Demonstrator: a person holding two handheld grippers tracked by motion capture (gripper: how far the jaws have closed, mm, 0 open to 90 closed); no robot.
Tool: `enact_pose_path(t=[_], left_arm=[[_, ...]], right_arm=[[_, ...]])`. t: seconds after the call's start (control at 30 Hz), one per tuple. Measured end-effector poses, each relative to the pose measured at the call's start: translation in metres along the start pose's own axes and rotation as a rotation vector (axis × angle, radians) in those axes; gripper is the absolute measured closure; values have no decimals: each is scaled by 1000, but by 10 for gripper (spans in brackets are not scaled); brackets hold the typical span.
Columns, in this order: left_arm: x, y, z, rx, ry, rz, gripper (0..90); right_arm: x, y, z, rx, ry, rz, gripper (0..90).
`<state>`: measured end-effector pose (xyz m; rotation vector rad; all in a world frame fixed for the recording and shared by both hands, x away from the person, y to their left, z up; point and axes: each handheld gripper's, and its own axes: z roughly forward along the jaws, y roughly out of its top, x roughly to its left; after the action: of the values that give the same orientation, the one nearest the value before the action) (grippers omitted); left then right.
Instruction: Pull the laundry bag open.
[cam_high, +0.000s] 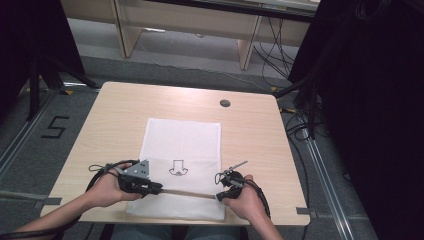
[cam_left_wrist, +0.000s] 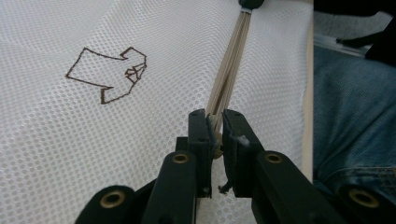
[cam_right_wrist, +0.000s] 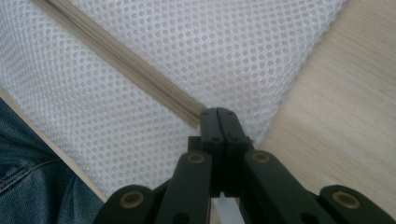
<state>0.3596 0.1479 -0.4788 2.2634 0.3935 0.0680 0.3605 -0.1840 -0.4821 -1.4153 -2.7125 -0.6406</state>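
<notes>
Two grippers stretch a beige zipper across a white mesh bag.
Left gripper fingers and right gripper fingers each clench a zipper end, near edge.

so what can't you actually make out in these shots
- Zipper pull: left gripper view, its jaws cover whatever they pinch on the zipper.
- Zipper's end: right gripper view, hidden by closed jaws.
- Printed mark on the mesh bag: high view, too small to read.

My left gripper points right, jaws pinched nearly together. My right gripper faces left, jaws fully closed. Both my forearms come in low from the near edge.
</notes>
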Motion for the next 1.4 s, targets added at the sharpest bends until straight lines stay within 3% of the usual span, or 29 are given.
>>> enact_pose_path(t=[0.07,0.17,0.4,0.67,0.7,0.73,1.1,1.23,1.3,1.33,1.4], left_arm=[[0,-1,0,-8,-6,-17,818],[1,-2,-1,3,2,-5,819],[3,-5,-7,-2,10,-22,818],[3,-5,-6,3,11,-14,818],[3,-5,-7,5,7,4,818],[2,-6,-6,3,9,-20,818],[4,-8,-8,11,8,-7,819],[5,-12,-12,2,15,-36,819],[7,-13,-14,6,10,-10,818],[4,-13,-13,-1,16,-37,818],[4,-13,-13,0,16,-34,818]], right_arm=[[0,0,0,-1,3,-1,900],[-1,0,1,-5,2,-18,900],[0,0,0,1,-3,-2,900],[0,0,0,0,-3,-2,900],[0,0,0,0,-3,-3,900],[0,0,0,2,-3,-3,900],[0,0,0,-1,-3,-5,900],[0,0,0,0,-5,-2,900],[0,0,0,2,-4,-2,900],[0,0,0,2,-2,-4,900],[0,0,0,1,-3,-4,900]])
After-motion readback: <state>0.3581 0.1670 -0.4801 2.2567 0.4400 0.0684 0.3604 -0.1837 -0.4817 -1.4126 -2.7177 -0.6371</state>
